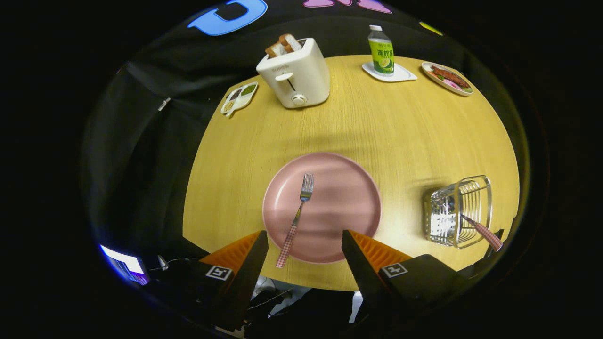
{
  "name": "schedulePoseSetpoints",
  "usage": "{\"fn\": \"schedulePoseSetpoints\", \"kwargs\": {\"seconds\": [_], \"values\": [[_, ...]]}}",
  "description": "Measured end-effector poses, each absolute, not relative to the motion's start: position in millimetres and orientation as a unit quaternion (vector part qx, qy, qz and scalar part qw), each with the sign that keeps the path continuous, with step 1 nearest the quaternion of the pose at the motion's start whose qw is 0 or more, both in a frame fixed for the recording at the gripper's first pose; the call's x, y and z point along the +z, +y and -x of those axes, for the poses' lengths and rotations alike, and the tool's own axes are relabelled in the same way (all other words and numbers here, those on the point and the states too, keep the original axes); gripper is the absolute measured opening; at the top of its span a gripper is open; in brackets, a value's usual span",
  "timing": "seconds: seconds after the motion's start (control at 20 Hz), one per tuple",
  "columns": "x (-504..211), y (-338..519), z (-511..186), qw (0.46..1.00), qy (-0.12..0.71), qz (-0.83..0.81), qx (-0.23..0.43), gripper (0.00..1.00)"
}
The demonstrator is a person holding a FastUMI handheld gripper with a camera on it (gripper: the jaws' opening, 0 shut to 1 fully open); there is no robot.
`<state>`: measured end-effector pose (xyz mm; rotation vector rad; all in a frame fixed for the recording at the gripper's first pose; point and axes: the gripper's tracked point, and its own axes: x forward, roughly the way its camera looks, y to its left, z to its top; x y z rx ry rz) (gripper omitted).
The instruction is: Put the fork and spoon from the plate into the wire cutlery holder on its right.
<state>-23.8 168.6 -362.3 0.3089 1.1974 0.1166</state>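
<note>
Left to right on the table [391,127]: toaster [296,73], faint unreadable mark; fork [297,217] on the plate [348,197], between the gripper's [305,237] spread, empty fingers; bottle [381,51], label too small to read; holder [458,212] containing a checked-handled utensil [485,234].
</note>
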Motion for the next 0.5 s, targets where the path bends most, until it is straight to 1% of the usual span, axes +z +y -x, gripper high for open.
{"fn": "schedulePoseSetpoints", "kwargs": {"seconds": [0.1,0.15,0.2,0.35,0.5], "values": [[-382,179,24,0.798,0.582,-0.152,0.047,0.98],[-392,180,24,0.79,0.591,-0.158,0.039,0.95],[-400,183,23,0.781,0.601,-0.165,0.033,0.91],[-417,191,24,0.76,0.623,-0.182,0.024,0.75],[-430,194,24,0.752,0.635,-0.173,0.023,0.75]]}}
